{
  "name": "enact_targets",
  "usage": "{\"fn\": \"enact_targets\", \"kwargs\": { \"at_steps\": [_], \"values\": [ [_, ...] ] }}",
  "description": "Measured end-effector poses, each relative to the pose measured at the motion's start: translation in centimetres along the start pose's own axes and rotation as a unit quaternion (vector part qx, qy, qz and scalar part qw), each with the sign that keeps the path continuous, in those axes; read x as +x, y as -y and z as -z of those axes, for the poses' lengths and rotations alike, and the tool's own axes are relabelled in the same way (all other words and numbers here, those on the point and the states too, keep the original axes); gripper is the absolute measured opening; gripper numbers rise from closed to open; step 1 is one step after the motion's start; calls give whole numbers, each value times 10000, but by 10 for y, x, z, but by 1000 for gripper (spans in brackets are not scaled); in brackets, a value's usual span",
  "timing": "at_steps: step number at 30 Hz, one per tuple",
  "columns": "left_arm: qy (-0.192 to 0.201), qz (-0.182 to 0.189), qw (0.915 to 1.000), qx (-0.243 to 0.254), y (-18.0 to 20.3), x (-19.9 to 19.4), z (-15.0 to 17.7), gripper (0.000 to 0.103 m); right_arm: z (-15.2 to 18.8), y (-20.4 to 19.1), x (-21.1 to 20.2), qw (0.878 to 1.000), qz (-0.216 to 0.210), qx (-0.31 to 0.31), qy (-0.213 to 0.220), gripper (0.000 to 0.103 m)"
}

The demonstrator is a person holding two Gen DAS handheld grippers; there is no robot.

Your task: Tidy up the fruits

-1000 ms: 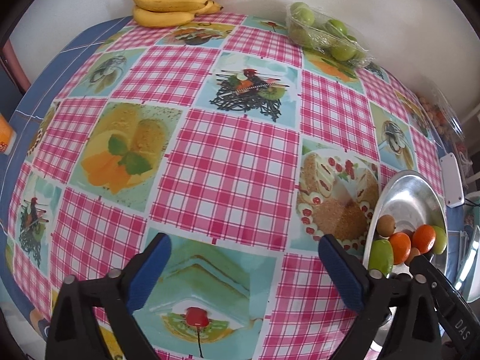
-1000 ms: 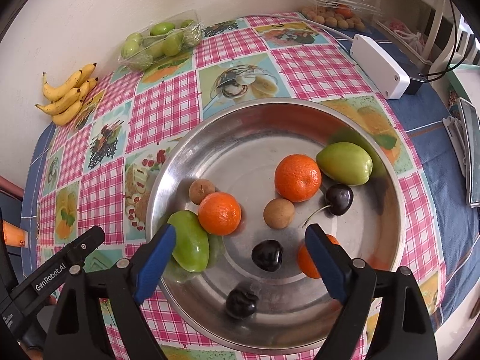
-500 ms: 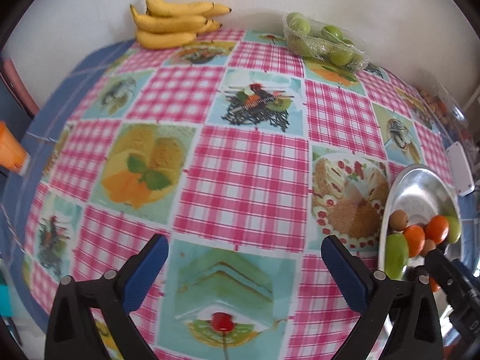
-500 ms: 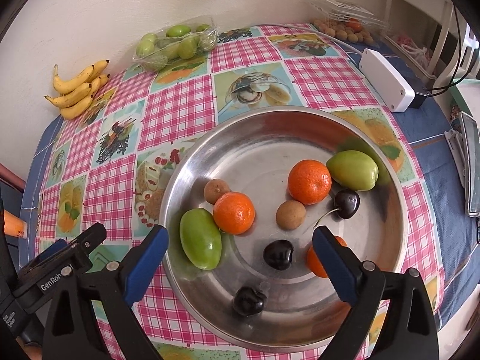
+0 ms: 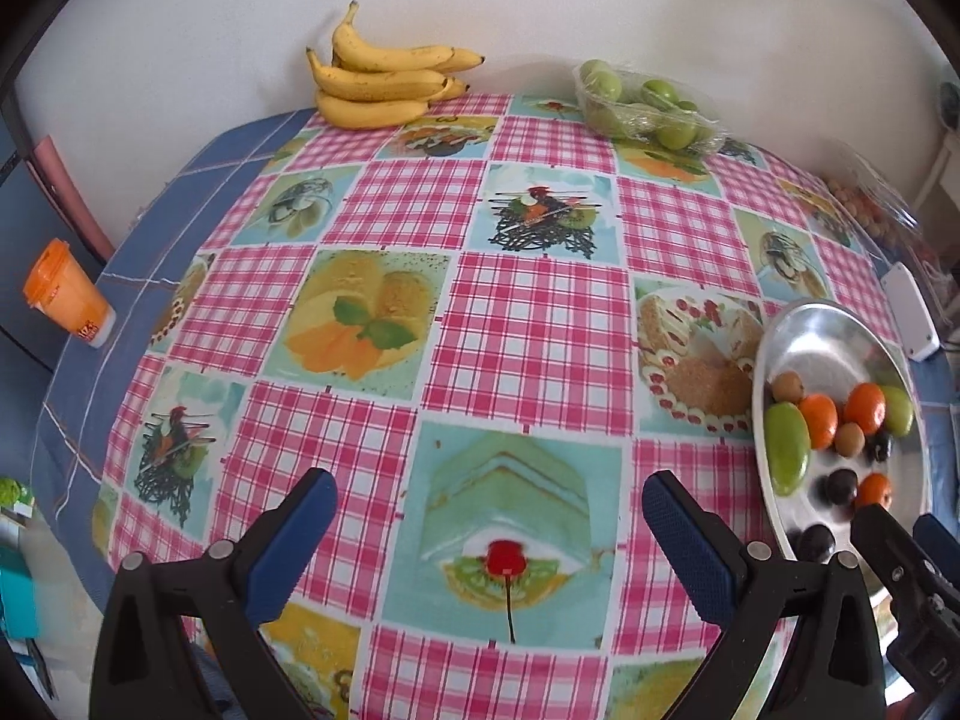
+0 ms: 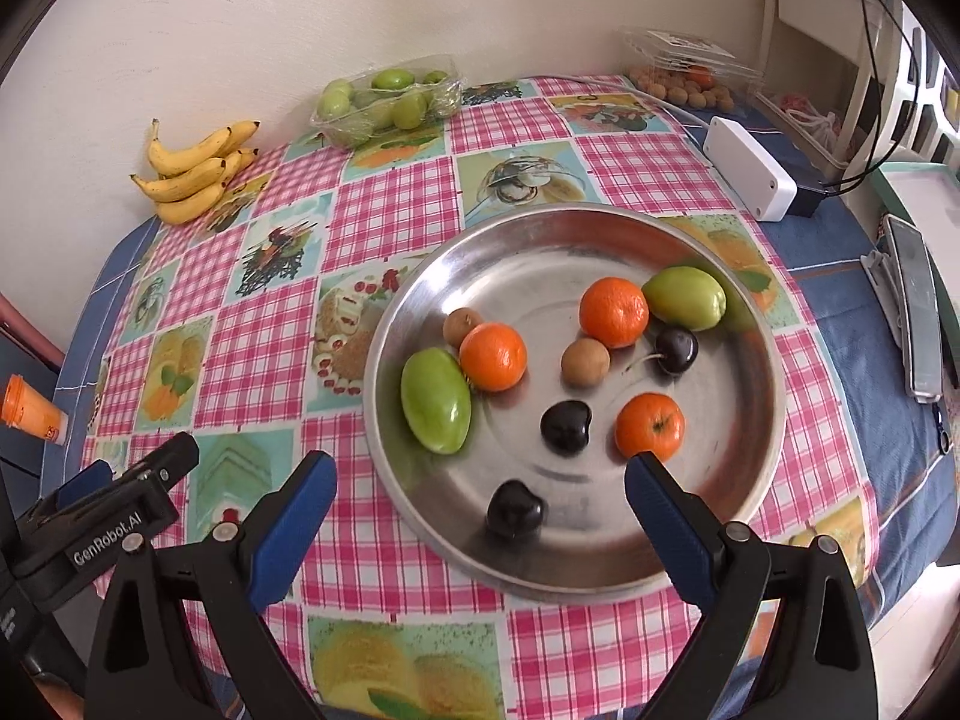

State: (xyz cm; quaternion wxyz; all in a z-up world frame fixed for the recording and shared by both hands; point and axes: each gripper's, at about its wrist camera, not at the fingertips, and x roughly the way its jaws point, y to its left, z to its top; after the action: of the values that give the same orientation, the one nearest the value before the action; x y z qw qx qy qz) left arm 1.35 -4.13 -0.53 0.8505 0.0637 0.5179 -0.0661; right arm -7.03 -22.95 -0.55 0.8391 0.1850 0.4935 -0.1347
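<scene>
The jaws of the right gripper [image 6: 480, 504] and the left gripper [image 5: 489, 525] are spread wide, and nothing is gripped by either. Three oranges [image 6: 493, 356], two green mangoes [image 6: 436, 399], three dark cherries [image 6: 566, 427] and two small brown fruits [image 6: 585, 362] are held in the round steel tray [image 6: 522, 252] on the pink checked tablecloth [image 5: 528, 324]. A yellow banana bunch [image 5: 384, 87] is seen by the wall.
</scene>
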Motion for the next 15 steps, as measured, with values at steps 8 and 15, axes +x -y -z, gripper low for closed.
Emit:
{"fn": "enact_targets", "kwargs": {
  "at_steps": [8,15],
  "values": [
    [238,-45,9997,76,-2,-18,14,103,8,-4,-15,9997,6,-58,225,97],
    [255,-50,9996,-53,-9,-19,12,103,7,-3,-15,9997,76,-68,218,97]
  ]
}}
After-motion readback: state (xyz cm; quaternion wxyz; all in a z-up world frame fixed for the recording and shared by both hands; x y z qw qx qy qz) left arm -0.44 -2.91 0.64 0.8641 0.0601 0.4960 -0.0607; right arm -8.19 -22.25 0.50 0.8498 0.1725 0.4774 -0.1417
